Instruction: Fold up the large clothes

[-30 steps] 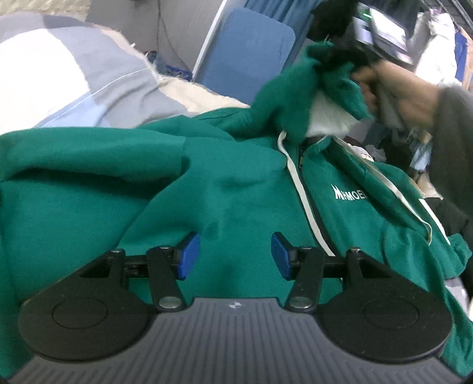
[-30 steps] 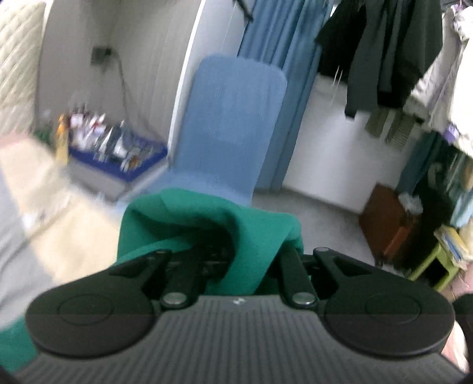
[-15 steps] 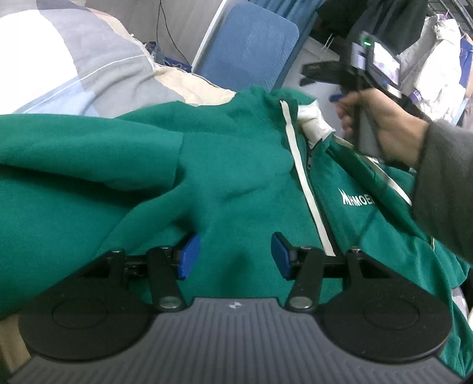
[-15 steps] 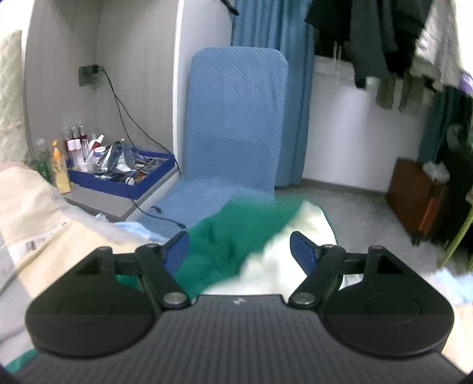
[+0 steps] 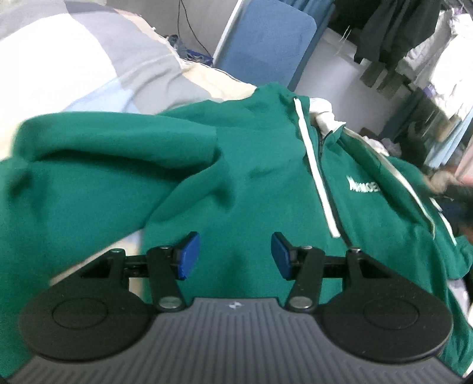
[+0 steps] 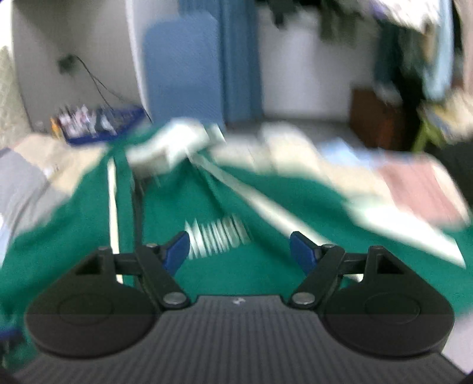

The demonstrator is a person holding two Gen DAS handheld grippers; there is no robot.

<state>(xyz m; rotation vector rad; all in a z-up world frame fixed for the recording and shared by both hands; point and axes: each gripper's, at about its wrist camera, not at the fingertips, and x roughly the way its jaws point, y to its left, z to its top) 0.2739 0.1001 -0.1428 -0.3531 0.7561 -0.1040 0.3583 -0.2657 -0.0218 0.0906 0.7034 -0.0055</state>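
- The green hoodie (image 5: pixel 260 183) is lying spread front-up across the bed (image 5: pixel 88 73), its zip running up the middle, a white drawstring (image 5: pixel 316 174) lying beside it.
- White chest lettering (image 6: pixel 217 236) is showing just ahead of your right tongs (image 6: pixel 239 246).
- One sleeve (image 5: pixel 118 147) is lying folded across the body, over at the left of the left view.
- Your left tongs (image 5: pixel 233 255) are hovering over the lower front panel, jaws standing apart, nothing pinched between the blue pads (image 5: pixel 189 255).
- Your right tongs are standing wide, gripping nothing; that view is smeared.
- A blue chair back (image 5: pixel 266 44) is standing beyond the bed; dark clothes (image 5: pixel 393 26) are hanging at the far right.
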